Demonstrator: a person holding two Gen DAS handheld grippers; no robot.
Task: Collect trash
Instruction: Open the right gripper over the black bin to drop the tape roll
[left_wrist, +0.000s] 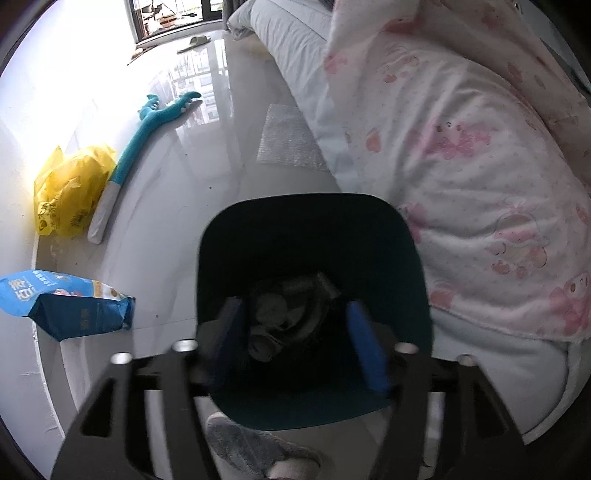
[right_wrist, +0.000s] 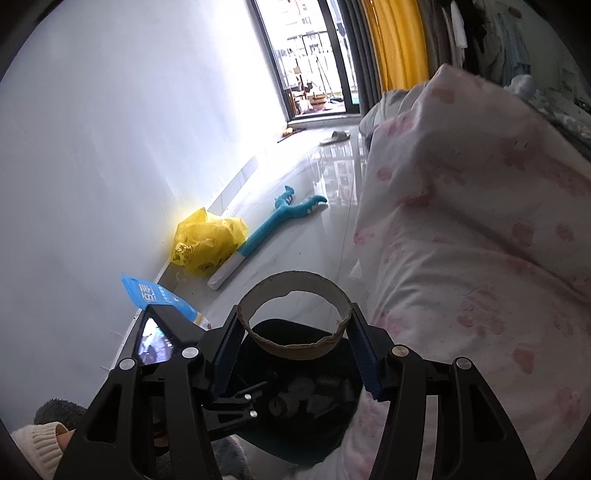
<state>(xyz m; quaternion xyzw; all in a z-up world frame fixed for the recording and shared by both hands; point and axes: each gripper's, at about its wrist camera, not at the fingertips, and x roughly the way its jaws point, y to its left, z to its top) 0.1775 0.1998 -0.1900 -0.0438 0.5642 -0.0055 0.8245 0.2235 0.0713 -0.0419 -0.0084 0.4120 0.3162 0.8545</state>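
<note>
While the right hand-held gripper (right_wrist: 295, 325) pinches the cardboard ring (right_wrist: 293, 314), it hovers above the bin (right_wrist: 314, 435).

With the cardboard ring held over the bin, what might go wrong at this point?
1. The torn brown cardboard ring is pinched only at its sides by the right gripper; the thin wall could buckle and slip out.
2. The ring looks to sit toward the far rim of the dark teal bin, so a release now could land it on the glossy floor.
3. The pink-patterned quilt hangs right beside the bin; a swing could snag it.
</note>
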